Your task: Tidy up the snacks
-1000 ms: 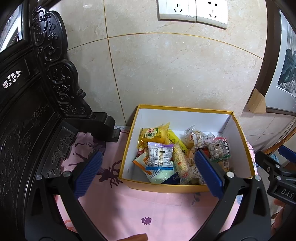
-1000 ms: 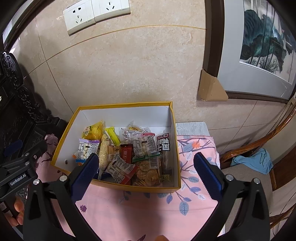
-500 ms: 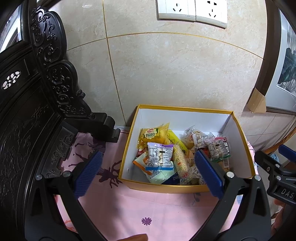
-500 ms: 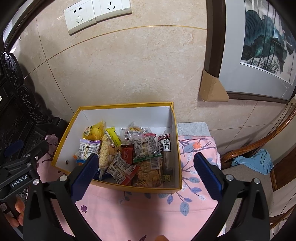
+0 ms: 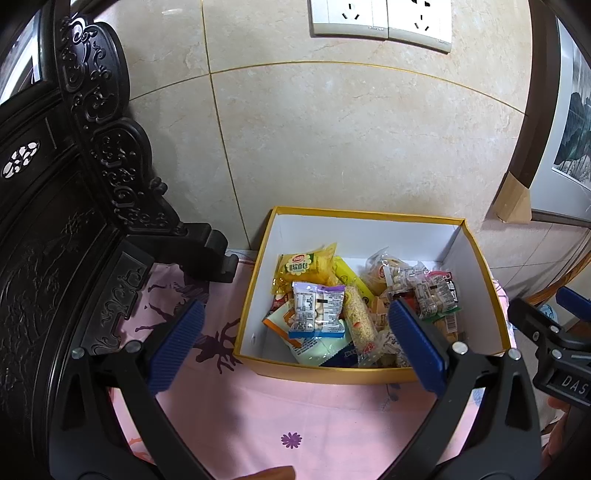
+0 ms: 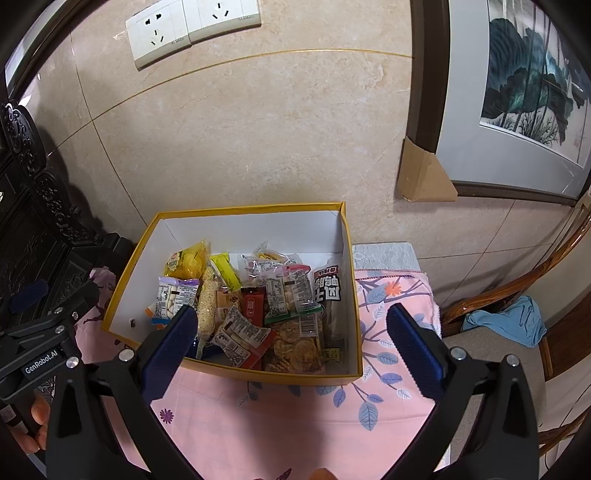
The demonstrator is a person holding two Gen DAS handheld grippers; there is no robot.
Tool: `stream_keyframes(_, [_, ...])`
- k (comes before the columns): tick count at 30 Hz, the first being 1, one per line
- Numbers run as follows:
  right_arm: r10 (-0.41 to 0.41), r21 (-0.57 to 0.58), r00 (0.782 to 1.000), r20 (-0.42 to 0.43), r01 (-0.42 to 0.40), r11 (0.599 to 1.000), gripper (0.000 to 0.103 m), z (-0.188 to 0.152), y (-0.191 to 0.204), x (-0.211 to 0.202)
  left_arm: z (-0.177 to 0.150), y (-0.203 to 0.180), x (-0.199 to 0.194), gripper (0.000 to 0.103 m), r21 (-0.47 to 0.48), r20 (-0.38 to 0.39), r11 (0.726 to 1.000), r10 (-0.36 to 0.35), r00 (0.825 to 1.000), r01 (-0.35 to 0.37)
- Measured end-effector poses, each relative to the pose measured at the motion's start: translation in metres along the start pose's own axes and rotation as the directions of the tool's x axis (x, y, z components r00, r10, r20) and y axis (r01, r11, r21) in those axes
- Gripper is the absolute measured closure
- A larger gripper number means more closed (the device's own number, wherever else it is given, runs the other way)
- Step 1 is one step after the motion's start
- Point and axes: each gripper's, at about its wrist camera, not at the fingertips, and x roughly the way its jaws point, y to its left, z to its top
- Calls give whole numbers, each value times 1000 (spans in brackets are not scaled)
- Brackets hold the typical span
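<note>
left claw (image 5: 293,341): spread wide, blue ribbed pads, empty, hovering over the pink cloth just short of the box's near wall
right claw (image 6: 288,345): also spread wide, nothing between the pads, above the box's near edge
pink cloth (image 5: 295,413): covers the bench, printed with dark deer on the left, blue leaves and a purple flower nearer the right
box (image 6: 295,374): yellow outside, white inside, open top, sits on the cloth with its far wall close to the tiled wall
snacks (image 6: 258,306): loose heap of small sealed packets on the box floor, crowded toward the right side, left strip of the floor bare
purple-and-white packet (image 5: 317,308): on top at the left of the heap, clear window showing pale round pieces
yellow packet (image 5: 306,264): behind it, toward the far wall
clear bag of golden chips (image 6: 295,345): near right corner
black packet (image 6: 328,291): white characters, leaning along the right wall
carved dark wood furniture (image 5: 55,206): left of the box
wall sockets (image 5: 380,18): white, on the tiled wall above
framed painting (image 6: 528,81): far right
</note>
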Motion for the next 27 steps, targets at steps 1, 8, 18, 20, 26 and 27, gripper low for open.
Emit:
stream_keyframes(1, [0,-1,1000,1,0,1000,1,0,0,0,0,0,0,2,0,-1,1000,0,1000,0])
stream_keyframes(8, [1,-1,1000,1,-1,1000,1,0,-1,0,0,-1,1,2,5,-4,1000,-1,1000,1])
stream_keyframes(18, [-1,-1,1000,6,1,1000,1,1,-3,1,0,-2,2,2,0,-2,999,-42,999,42])
stream_keyframes(20, [-1,0,1000,7,1,1000,1,0,-4,0,-1,-2,1,2,-5,3,999,-42,999,42])
stream_keyframes(26, [-3,-1,1000,6,3,1000,1,0,-4,0,-3,-5,-2,2,13,25,1000,-8,1000,8])
stream_keyframes(27, [-3,-2,1000,7,3,1000,1,0,-4,0,-3,-5,-3,2,12,30,1000,-3,1000,3])
